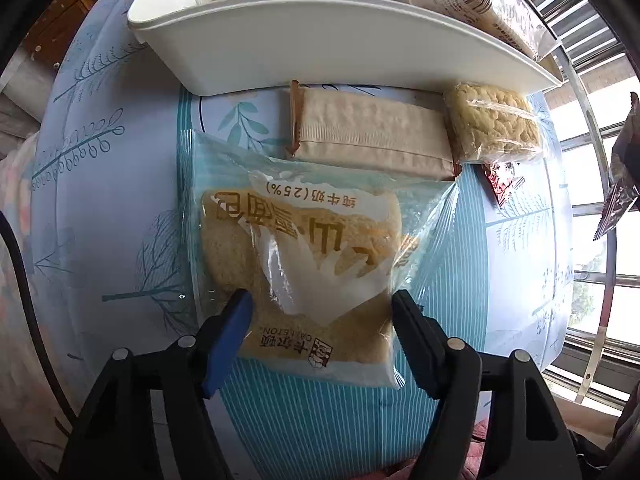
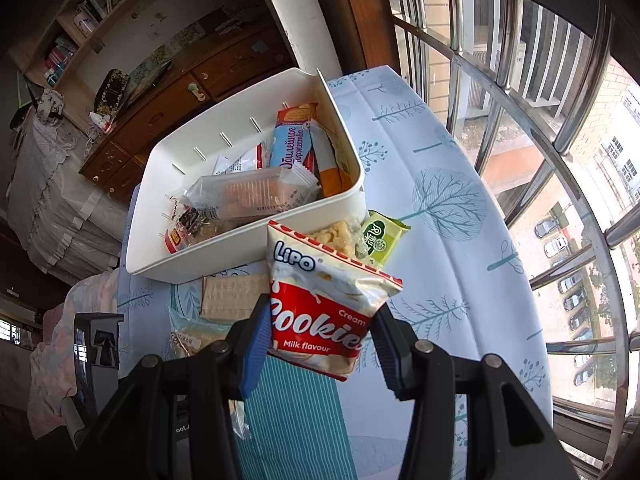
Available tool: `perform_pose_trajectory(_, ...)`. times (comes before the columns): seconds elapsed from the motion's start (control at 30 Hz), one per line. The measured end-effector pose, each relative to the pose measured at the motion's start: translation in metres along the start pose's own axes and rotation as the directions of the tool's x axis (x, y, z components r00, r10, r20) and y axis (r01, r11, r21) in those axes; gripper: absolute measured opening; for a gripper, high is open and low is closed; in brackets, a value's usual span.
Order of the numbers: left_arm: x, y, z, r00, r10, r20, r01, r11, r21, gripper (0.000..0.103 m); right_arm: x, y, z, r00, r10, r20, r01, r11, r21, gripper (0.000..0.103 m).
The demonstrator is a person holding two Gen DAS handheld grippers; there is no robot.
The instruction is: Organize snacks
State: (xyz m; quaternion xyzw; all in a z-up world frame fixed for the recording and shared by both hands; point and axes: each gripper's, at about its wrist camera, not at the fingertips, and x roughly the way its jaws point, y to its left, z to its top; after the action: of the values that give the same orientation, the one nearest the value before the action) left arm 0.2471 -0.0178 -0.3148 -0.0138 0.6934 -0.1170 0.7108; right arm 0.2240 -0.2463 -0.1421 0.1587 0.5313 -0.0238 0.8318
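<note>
In the left wrist view my left gripper [image 1: 320,300] has its fingers on both sides of a clear bread packet [image 1: 304,264] that lies on the tablecloth; the pads touch its edges. Beyond it lie a beige wafer packet [image 1: 372,136] and a yellow noodle block packet [image 1: 492,124], against the white bin [image 1: 320,52]. In the right wrist view my right gripper [image 2: 320,320] is shut on a red and white Lipo cookies bag [image 2: 324,304], held in the air in front of the white bin [image 2: 224,248], which holds several snack packets.
A green packet [image 2: 380,240] lies beside the bin's near corner. A small red wrapper [image 1: 500,184] lies right of the wafer packet. Window bars [image 2: 520,80] run along the table's right side. A wooden cabinet [image 2: 160,112] stands behind the bin.
</note>
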Motion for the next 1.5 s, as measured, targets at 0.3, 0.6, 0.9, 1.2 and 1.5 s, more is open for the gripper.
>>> perform_pose_trajectory(0.3, -0.013, 0.025, -0.003, 0.998, -0.059, 0.017, 0.059, 0.997, -0.042, 0.006, -0.014, 0.022, 0.013, 0.996, -0.007, 0.092, 0.013, 0.998, -0.057, 0.048)
perform_pose_trajectory(0.6, -0.033, 0.092, -0.016, 0.995, -0.097, -0.006, 0.095, 0.987, -0.126, 0.01, -0.019, 0.036, 0.016, 0.992, 0.004, 0.129, 0.006, 0.997, -0.081, 0.048)
perform_pose_trajectory(0.9, -0.028, 0.131, -0.04, 0.982, -0.19, 0.018, 0.183, 0.904, -0.386, 0.067, -0.03, 0.052, 0.029, 0.979, 0.014, 0.203, 0.02, 0.986, -0.165, 0.048)
perform_pose_trajectory(1.2, -0.002, 0.138, -0.062, 0.972, -0.234, 0.013, 0.198, 0.793, -0.576, 0.09, -0.032, 0.062, 0.06, 0.968, 0.052, 0.244, 0.015, 0.965, -0.263, 0.048)
perform_pose_trajectory(1.5, 0.016, 0.135, -0.072, 0.965, -0.259, 0.045, 0.219, 0.695, -0.685, 0.092, -0.015, 0.068, 0.089, 0.967, 0.099, 0.233, -0.004, 0.926, -0.378, 0.048)
